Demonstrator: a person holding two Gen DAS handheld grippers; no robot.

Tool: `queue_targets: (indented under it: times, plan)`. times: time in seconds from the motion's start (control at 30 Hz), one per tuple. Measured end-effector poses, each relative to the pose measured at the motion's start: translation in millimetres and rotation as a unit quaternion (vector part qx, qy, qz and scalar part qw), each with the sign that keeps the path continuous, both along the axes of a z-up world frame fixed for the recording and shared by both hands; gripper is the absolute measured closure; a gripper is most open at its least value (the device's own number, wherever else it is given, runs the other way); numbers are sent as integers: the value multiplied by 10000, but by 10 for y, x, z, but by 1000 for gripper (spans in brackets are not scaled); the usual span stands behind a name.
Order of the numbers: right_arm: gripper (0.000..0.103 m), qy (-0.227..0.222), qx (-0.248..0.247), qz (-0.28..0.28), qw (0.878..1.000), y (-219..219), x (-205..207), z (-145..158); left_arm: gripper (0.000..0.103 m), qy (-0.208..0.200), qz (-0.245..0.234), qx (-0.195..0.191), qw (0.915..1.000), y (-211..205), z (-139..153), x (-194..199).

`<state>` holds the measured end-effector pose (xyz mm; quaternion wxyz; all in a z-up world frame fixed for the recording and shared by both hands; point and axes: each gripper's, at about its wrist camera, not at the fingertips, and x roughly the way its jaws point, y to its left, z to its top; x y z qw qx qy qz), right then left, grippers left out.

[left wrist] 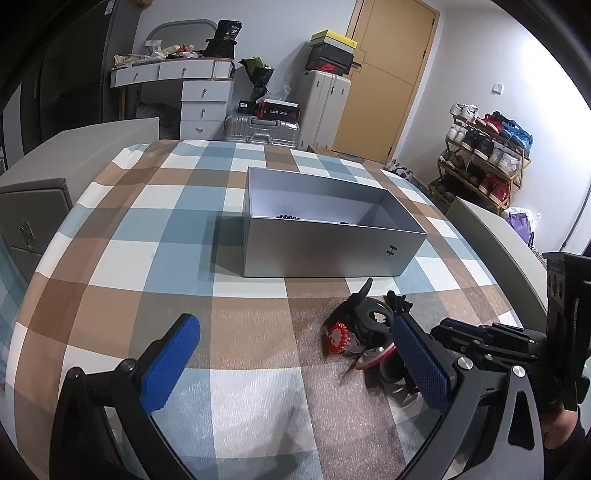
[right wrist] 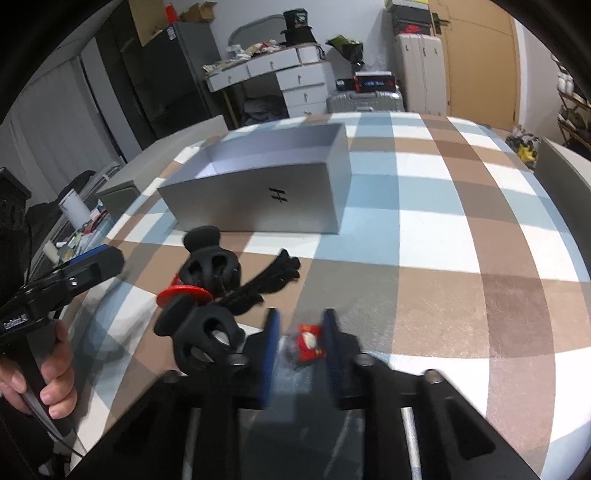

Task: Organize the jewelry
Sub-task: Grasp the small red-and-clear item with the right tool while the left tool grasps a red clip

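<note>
Left gripper (left wrist: 295, 369) jaws spread wide, nothing between them, hovering over your checked cloth (left wrist: 155, 236) near its front edge. Grey box (left wrist: 325, 247) sits mid-cloth, open, dark beads inside. Black hair clips (right wrist: 207, 295) piled just in front of it. Right gripper (right wrist: 301, 347) pinched onto a small red-and-white trinket (right wrist: 308, 343), beside the pile.

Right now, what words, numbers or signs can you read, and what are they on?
"H": a black logo on the front wall of the grey box.
"36": white number on the black bag on the dresser.
White label on the left gripper's handle: too blurred to read.
Print on the red and black boxes atop the suitcase: too small to read.
</note>
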<state>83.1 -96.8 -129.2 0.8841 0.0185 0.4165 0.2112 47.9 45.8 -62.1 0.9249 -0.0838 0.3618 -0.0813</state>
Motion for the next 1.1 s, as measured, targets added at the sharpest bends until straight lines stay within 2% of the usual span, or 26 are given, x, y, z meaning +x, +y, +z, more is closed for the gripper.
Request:
queue_targets:
  times: [0.4,0.57,0.8,0.87,1.1]
  plan:
    - [88,-149,75,-76,9998,-68,-60,46,1,31,-35,-12,10000,6,-4,-23]
    - [88,-203,241,-142,9994,-126,-104,85,1,276,-486,-156,9983,-60,-35,-1]
    - [88,-272,351,-164,9989,-156,-142,122,3,402,-848,294,9952,-225,-86,92]
    - [88,-277,373,-157,9988,-169,-146,126,18,420,-932,361,9941,-236,-95,110]
    - [88,-266,472,-136,9984,-189,-124,122,48,527,-1289,430,9893,-317,-111,100]
